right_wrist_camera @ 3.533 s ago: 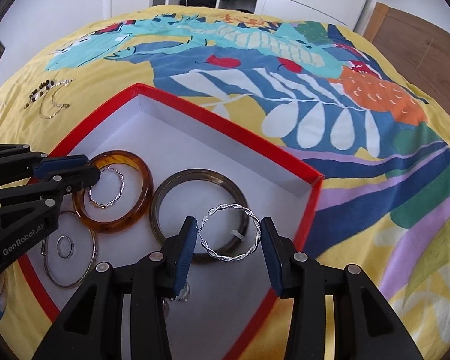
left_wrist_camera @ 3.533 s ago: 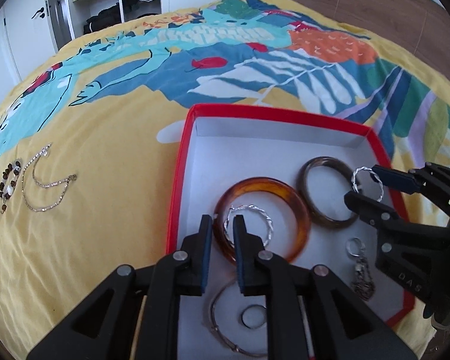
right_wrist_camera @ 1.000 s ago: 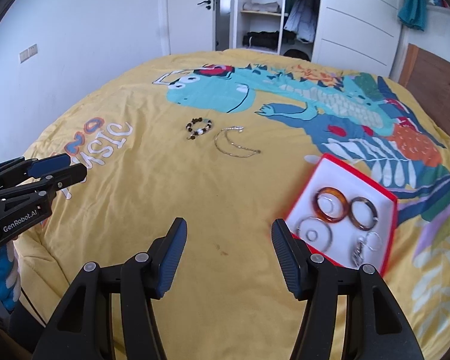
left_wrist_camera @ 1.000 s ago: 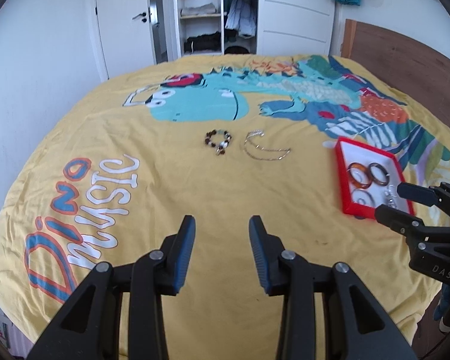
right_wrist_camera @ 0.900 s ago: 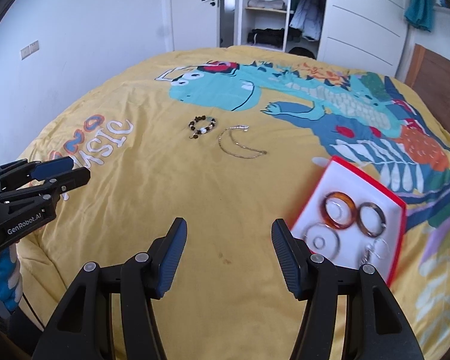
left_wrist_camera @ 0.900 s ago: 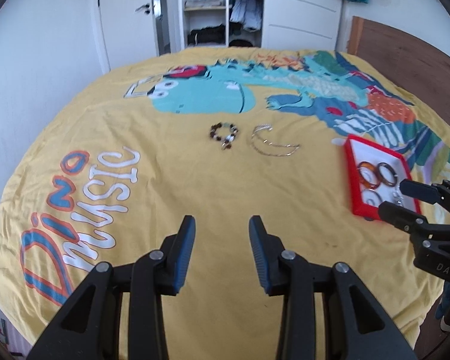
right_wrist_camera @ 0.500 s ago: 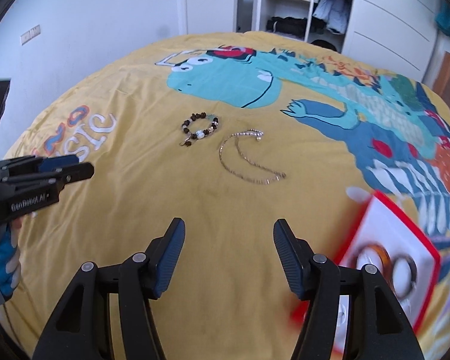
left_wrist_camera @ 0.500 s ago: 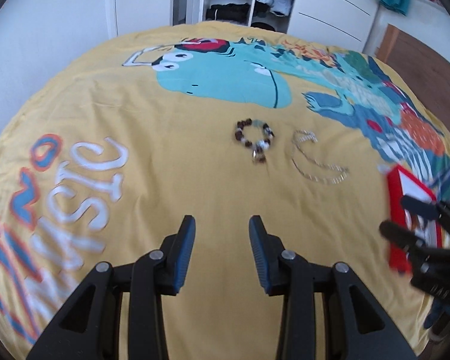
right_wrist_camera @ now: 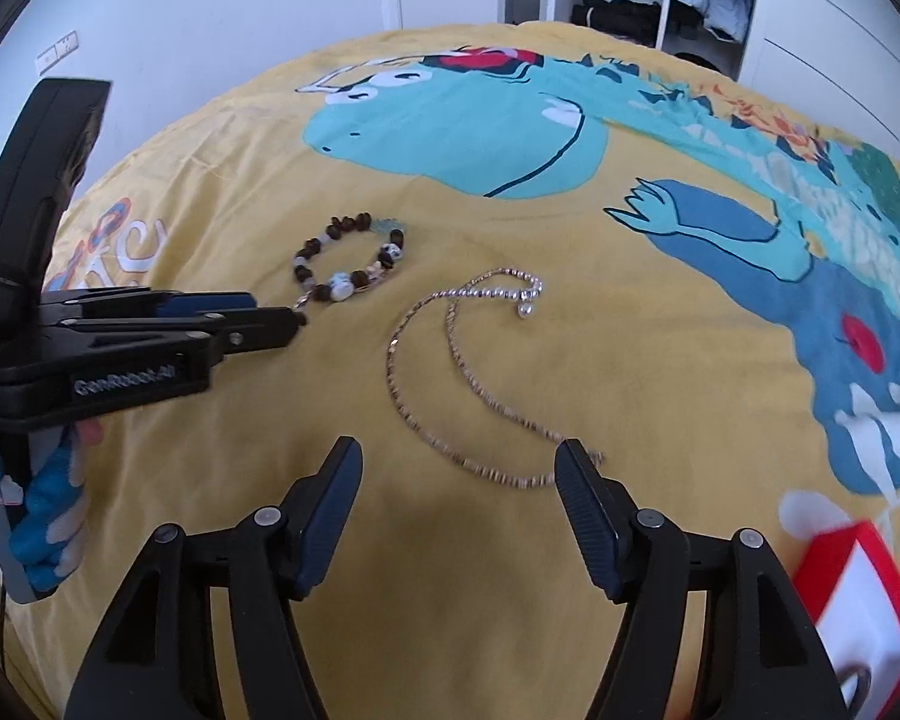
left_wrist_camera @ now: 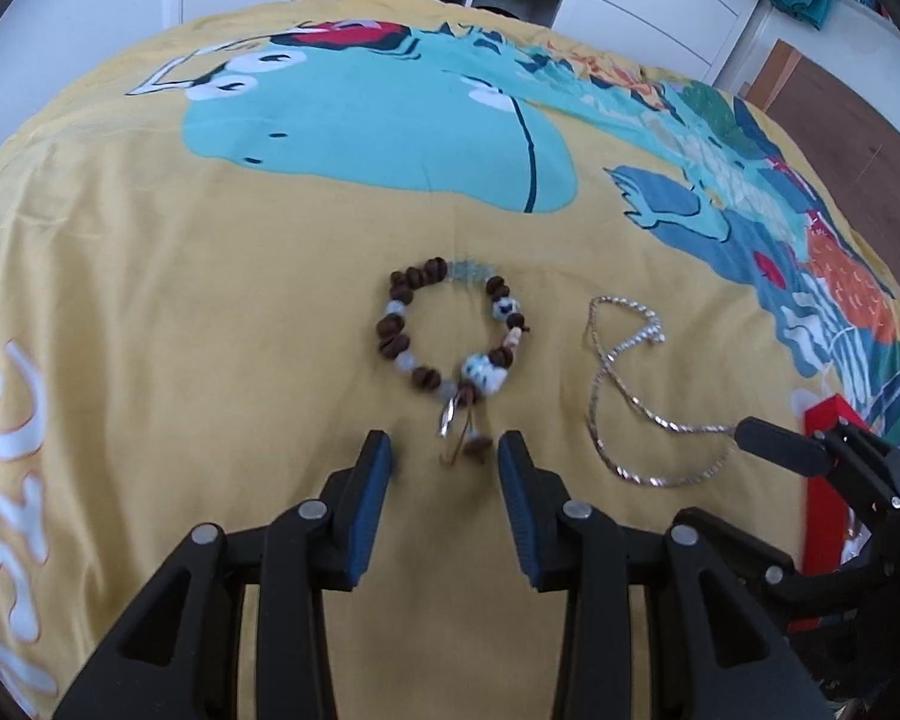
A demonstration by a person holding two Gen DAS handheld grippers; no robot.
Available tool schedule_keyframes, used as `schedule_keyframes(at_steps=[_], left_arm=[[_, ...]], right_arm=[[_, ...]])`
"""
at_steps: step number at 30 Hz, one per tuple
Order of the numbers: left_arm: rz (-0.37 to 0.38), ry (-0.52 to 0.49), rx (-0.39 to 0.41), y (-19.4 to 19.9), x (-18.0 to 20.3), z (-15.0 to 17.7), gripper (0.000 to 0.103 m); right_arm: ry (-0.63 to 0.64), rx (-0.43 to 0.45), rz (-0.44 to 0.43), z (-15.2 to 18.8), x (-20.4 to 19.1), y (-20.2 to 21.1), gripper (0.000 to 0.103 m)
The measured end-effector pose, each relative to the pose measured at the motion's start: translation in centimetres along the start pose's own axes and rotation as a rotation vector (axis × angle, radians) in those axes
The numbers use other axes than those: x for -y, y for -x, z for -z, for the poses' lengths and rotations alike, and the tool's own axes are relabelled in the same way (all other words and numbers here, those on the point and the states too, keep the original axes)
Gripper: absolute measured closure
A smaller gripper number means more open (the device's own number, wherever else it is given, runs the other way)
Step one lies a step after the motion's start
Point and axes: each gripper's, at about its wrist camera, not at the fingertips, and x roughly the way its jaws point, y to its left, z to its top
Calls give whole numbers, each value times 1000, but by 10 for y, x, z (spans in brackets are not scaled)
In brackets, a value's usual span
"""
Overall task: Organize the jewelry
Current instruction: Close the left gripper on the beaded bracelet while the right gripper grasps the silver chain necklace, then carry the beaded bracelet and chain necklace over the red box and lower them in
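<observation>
Both hand-held grippers moved from red box (right_wrist_camera: 858, 594), now edge-cropped, contents hidden.

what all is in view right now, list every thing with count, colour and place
beaded bracelet: 1, brown and pale blue beads, on the bedspread ahead of the left gripper
silver chain necklace: 1, silver, on the bedspread ahead of the right gripper
red cardboard box: 1, red rim, white inside, at the right edge
yellow dinosaur bedspread: 1, yellow with a teal dinosaur
white wardrobe: 1, white, behind the bed
left gripper: 1, black with blue pads, open
right gripper: 1, black with blue pads, open
</observation>
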Motion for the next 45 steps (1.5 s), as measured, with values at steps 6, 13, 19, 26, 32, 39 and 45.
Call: schedule_keyframes(at_steps=[6, 13, 19, 26, 32, 39, 45], left_arm=[[-8, 8, 6, -21, -4, -11, 68], [-33, 36, 39, -30, -11, -24, 79], [-43, 52, 42, -26, -17, -22, 88], [-67, 49, 45, 1, -12, -4, 88], [-54, 42, 89, 55, -6, 4, 88], [-35, 16, 167, 133, 14, 6, 88], [2, -19, 247, 204, 41, 13, 88]], right_arm=[[35, -37, -15, -7, 0, -31, 26], [34, -56, 15, -3, 0, -41, 56], [48, -106, 12, 4, -8, -35, 96], [-7, -100, -25, 28, -19, -7, 100], [-109, 6, -78, 40, -24, 50, 100], [-143, 140, -64, 38, -31, 143, 101], [-145, 246, -2, 49, -35, 225, 101]])
